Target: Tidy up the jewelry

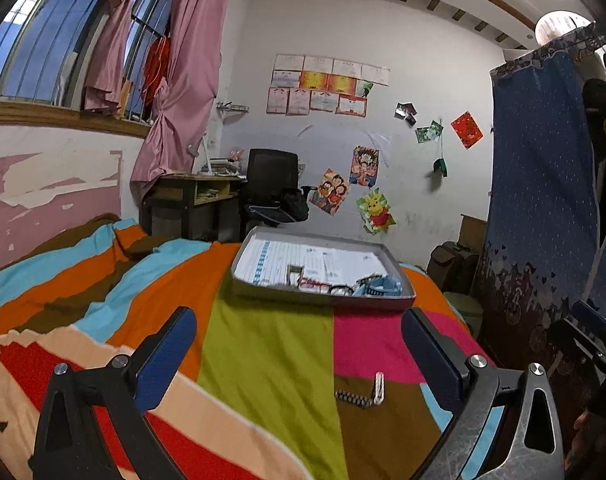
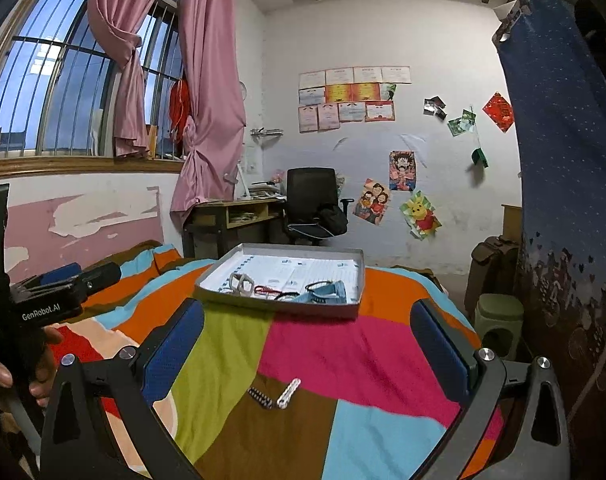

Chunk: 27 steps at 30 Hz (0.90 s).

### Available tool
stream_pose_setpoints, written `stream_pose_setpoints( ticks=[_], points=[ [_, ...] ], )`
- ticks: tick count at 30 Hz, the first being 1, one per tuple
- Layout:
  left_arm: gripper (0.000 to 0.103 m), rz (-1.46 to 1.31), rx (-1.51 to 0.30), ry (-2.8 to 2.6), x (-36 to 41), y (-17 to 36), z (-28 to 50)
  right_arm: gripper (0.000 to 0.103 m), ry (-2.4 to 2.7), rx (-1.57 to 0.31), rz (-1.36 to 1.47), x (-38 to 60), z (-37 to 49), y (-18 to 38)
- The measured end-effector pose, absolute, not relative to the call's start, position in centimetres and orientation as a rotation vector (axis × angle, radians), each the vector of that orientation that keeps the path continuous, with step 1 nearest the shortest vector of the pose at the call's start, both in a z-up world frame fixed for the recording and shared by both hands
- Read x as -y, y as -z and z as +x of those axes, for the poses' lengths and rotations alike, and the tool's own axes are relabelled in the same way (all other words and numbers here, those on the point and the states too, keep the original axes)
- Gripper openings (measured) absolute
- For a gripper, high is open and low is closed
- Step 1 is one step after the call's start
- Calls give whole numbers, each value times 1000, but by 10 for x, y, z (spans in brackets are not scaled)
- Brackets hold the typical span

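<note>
Two small pieces of jewelry lie side by side on the brown patch of the striped bedspread (image 2: 303, 344): a dark beaded clip (image 2: 260, 397) and a white clip (image 2: 288, 393), nearly touching at one end. Farther back on the bed sits a shallow grey tray (image 2: 355, 272) holding a white buckle-like piece (image 2: 241, 283), dark bands (image 2: 317, 286) and a blue fabric item (image 2: 331, 294). The left gripper (image 1: 295, 354) and the right gripper (image 2: 307, 346) both hover above the bed with jaws spread wide, holding nothing.
</note>
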<state>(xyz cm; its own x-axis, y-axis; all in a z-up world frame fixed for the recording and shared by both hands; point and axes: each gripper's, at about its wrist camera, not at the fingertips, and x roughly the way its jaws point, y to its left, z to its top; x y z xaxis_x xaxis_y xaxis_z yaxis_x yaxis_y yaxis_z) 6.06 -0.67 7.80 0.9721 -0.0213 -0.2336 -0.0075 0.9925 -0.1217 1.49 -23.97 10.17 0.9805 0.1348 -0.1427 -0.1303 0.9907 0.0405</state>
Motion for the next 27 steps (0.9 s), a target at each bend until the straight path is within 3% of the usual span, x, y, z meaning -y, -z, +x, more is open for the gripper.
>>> stream_pose_setpoints(
  ticks=[27],
  points=[
    [103,-87,-369,19,3,-15,20,102,-94,-291,31,237,-22,-33]
  ],
)
